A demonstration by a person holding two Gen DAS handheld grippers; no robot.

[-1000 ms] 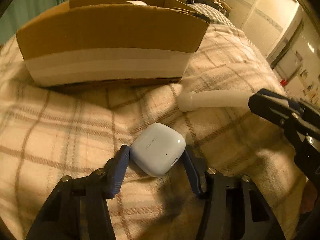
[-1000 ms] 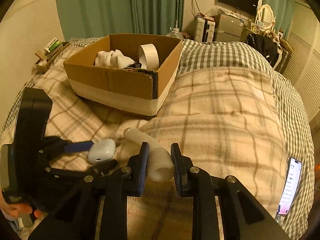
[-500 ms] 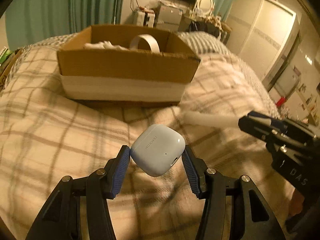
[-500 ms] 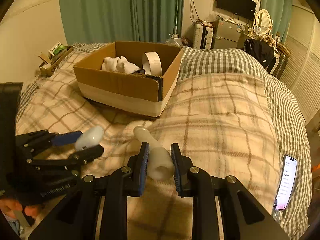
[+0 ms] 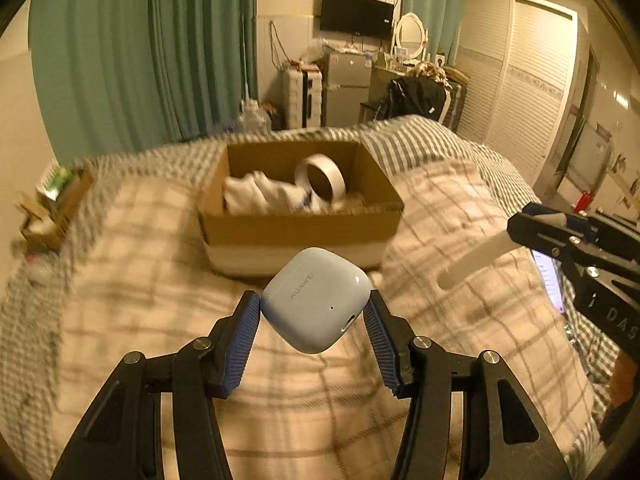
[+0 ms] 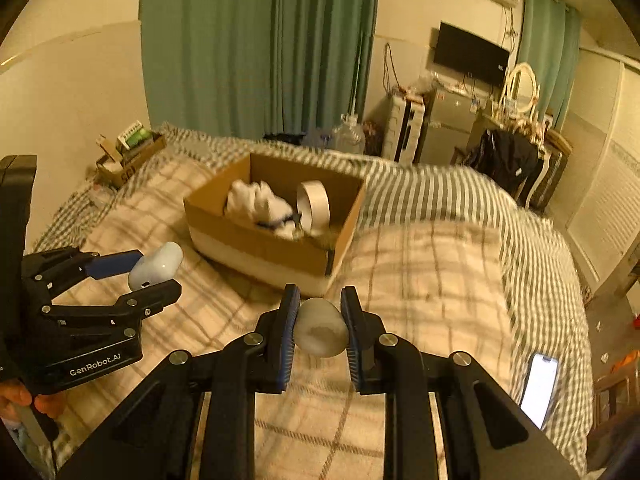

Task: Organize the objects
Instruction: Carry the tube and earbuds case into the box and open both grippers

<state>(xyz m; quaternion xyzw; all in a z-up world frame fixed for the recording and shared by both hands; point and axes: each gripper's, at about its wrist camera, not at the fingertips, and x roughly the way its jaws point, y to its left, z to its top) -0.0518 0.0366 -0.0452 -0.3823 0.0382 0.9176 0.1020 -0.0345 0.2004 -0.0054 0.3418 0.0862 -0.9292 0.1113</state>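
Clamping earbud case [image 5: 316, 300] left gripper [image 5: 312, 320]; right gripper [image 6: 320, 330] bottle [image 6: 320, 332].

Green curtains [image 5: 144, 60], wall-mounted TV [image 6: 471, 54], plaid-covered bed [image 6: 432, 264].

Left gripper [image 5: 312, 312] clamps white earbud case [image 5: 316, 300] above plaid blanket [image 5: 132, 280].

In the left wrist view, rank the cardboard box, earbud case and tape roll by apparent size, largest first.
1. cardboard box
2. earbud case, enlarged by nearness, clamped in the left gripper
3. tape roll, inside the box
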